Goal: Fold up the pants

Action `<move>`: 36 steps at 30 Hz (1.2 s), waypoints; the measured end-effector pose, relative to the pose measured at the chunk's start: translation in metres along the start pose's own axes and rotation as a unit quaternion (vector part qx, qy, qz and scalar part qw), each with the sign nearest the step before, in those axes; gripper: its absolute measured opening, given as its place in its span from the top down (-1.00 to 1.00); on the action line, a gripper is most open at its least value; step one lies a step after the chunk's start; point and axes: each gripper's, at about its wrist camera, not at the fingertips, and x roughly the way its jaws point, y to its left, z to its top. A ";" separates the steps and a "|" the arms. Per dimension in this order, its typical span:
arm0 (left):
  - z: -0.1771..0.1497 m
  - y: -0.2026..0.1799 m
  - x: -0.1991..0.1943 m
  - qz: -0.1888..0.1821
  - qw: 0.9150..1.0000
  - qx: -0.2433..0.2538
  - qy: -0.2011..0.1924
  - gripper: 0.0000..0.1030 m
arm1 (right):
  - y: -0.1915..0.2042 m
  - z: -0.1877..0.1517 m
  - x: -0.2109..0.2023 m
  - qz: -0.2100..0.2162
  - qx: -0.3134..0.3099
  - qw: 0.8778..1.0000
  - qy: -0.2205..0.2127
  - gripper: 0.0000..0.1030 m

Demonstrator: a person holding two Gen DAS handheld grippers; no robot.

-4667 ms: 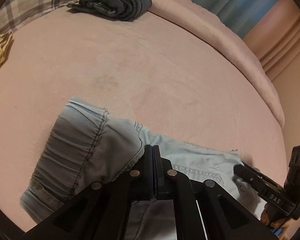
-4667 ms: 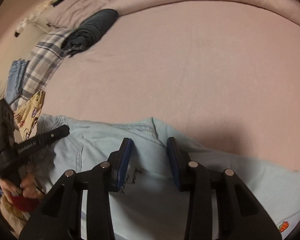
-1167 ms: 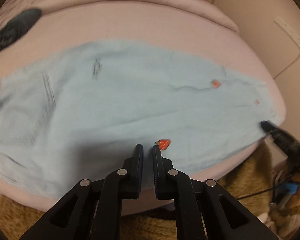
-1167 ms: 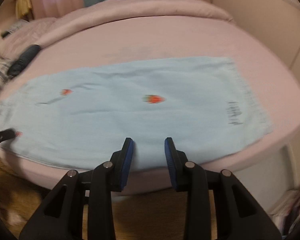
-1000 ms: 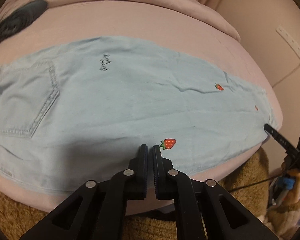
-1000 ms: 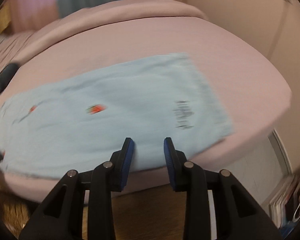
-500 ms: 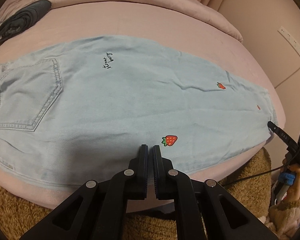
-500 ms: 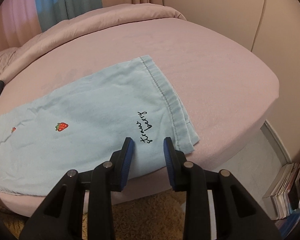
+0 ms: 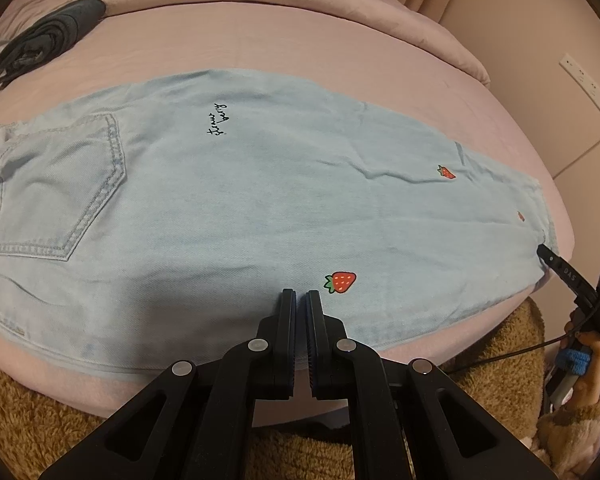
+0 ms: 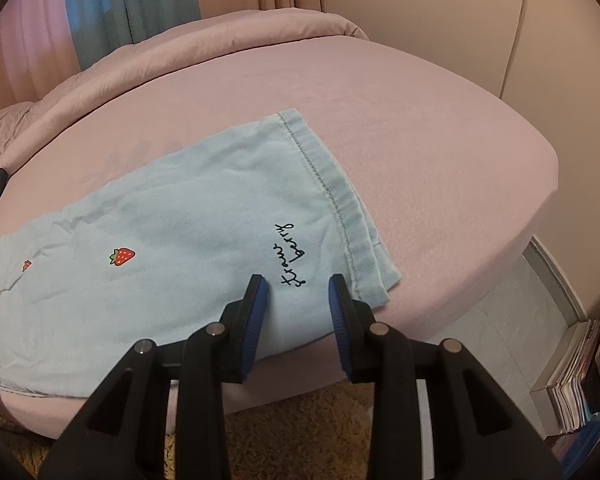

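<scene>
while both tools are held tilted downward over the near edge of the bed, the left gripper is seen with its jaws brought together to a thin slit and nothing held between them, its tips hovering over the middle of the light blue jeans just beside a large strawberry patch. the right gripper is kept partly open, empty, with its blue pads poised above the hem end of the jeans, where black script lettering is framed between the fingers. in the left wrist view the right gripper is glimpsed at the far right, gripped by a hand, its tip near the hem corner. the jeans are laid flat along the pink sheet, back pocket toward the left. a rolled dark garment is left well apart near the pillows. a brown shaggy rug is spread below the bed, and stacked magazines are stood against the wall.
</scene>
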 end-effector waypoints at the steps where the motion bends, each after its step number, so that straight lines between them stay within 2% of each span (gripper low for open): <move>1: 0.000 0.000 0.000 0.002 1.000 0.001 -0.001 0.87 | 0.000 0.000 0.000 0.000 -0.001 1.000 0.000 0.39; 15: -0.003 -0.006 0.001 0.020 1.000 0.008 -0.012 0.87 | -0.011 -0.003 -0.003 0.016 0.005 1.000 -0.011 0.38; 18: -0.004 -0.008 0.000 0.025 0.999 0.011 -0.017 0.87 | -0.017 -0.005 -0.013 0.038 0.015 0.999 -0.020 0.30; 19: -0.003 -0.009 0.000 0.025 0.999 0.013 -0.015 0.87 | -0.020 -0.005 -0.020 0.043 0.026 0.998 -0.027 0.22; 21: 0.006 -0.016 0.000 0.031 0.999 0.033 0.010 0.85 | -0.029 -0.002 -0.041 0.053 0.041 0.996 -0.067 -0.18; 22: 0.012 -0.021 -0.003 0.033 0.999 0.036 0.019 0.60 | -0.034 0.000 -0.048 0.047 0.044 0.995 -0.078 -0.66; 23: 0.018 -0.028 -0.008 0.036 0.998 0.043 0.014 0.42 | -0.038 0.002 -0.051 0.037 0.049 0.995 -0.080 -0.88; 25: 0.027 -0.046 -0.021 0.016 0.997 0.069 -0.024 -0.20 | -0.054 0.004 -0.052 0.032 0.076 0.993 -0.081 -0.86; 26: 0.031 -0.057 -0.026 -0.007 0.996 0.081 -0.045 -0.28 | -0.061 0.003 -0.050 0.040 0.093 0.992 -0.076 -0.86; 28: 0.035 -0.072 -0.025 -0.050 0.993 0.090 -0.054 -0.32 | -0.074 -0.001 -0.040 0.056 0.129 0.989 -0.054 -0.86; 29: 0.036 -0.080 -0.018 -0.074 0.992 0.092 -0.041 -0.32 | -0.077 -0.003 -0.035 0.063 0.139 0.987 -0.047 -0.83; 31: 0.034 -0.086 -0.002 -0.097 0.991 0.091 -0.016 -0.32 | -0.079 -0.007 -0.025 0.079 0.145 0.986 -0.034 -0.73; 34: 0.023 -0.083 0.033 -0.105 0.991 0.071 0.037 -0.32 | -0.075 -0.012 -0.013 0.099 0.145 0.984 -0.018 -0.58; 36: 0.018 -0.081 0.033 -0.107 0.991 0.076 0.011 -0.32 | -0.073 -0.014 -0.013 0.093 0.144 0.985 -0.032 -0.54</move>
